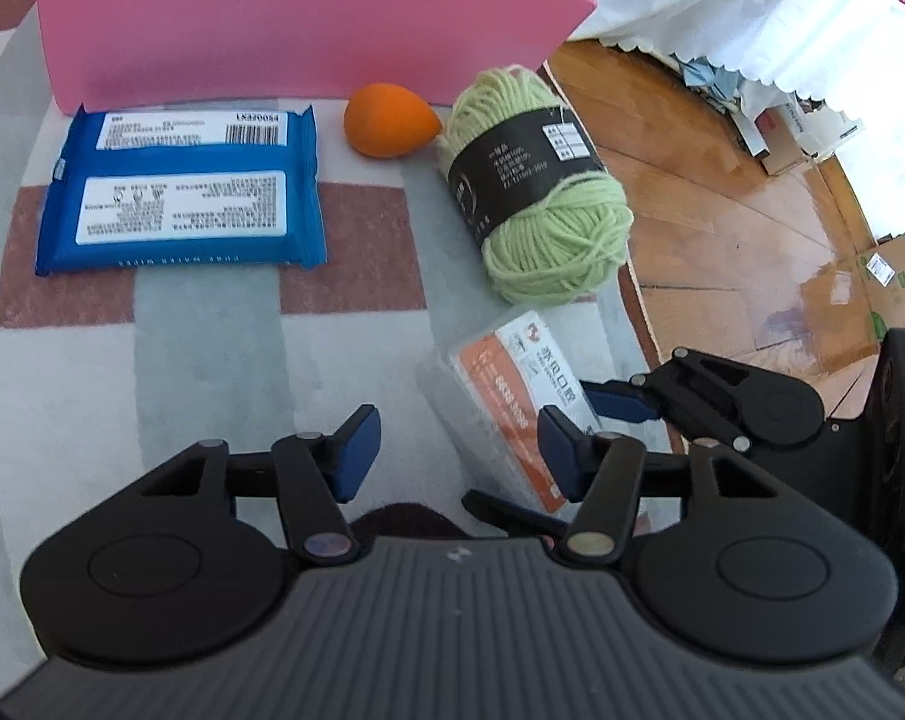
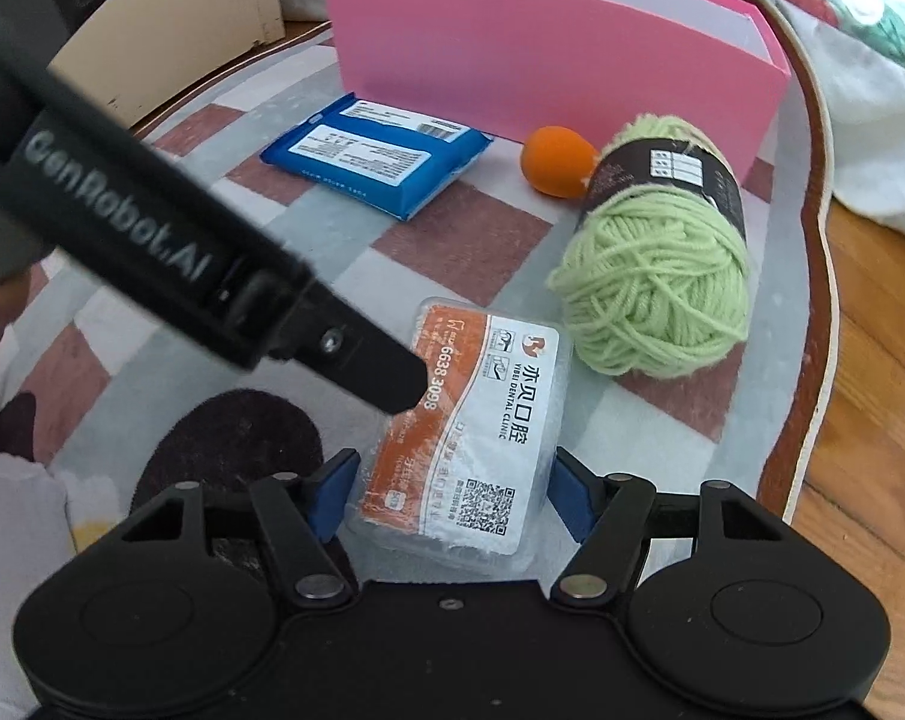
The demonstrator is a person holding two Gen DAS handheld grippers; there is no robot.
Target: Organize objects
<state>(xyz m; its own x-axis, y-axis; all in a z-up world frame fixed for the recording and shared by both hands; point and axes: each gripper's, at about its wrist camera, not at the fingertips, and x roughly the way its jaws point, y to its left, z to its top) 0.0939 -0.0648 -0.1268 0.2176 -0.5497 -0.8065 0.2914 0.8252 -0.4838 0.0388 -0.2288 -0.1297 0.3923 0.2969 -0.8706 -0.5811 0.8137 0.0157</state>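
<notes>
A clear plastic box with an orange and white dental clinic label (image 2: 470, 438) lies on the checked rug. My right gripper (image 2: 455, 495) is open with its blue pads on either side of the box's near end; whether they touch it I cannot tell. My left gripper (image 1: 452, 450) is open and empty; its right finger overlaps the same box (image 1: 506, 384) in the left wrist view. The left gripper's finger tip (image 2: 392, 378) reaches over the box in the right wrist view. A green yarn ball (image 1: 536, 186), an orange egg-shaped sponge (image 1: 386, 120) and a blue wipes pack (image 1: 182, 192) lie in front of a pink box (image 1: 296, 18).
The rug (image 1: 212, 360) ends at a curved edge on the right, with wooden floor (image 1: 722, 210) beyond. White bedding (image 1: 752, 0) hangs at the back right, and cardboard boxes (image 1: 890, 282) lie on the floor. A cream cabinet (image 2: 170, 12) stands at the back left.
</notes>
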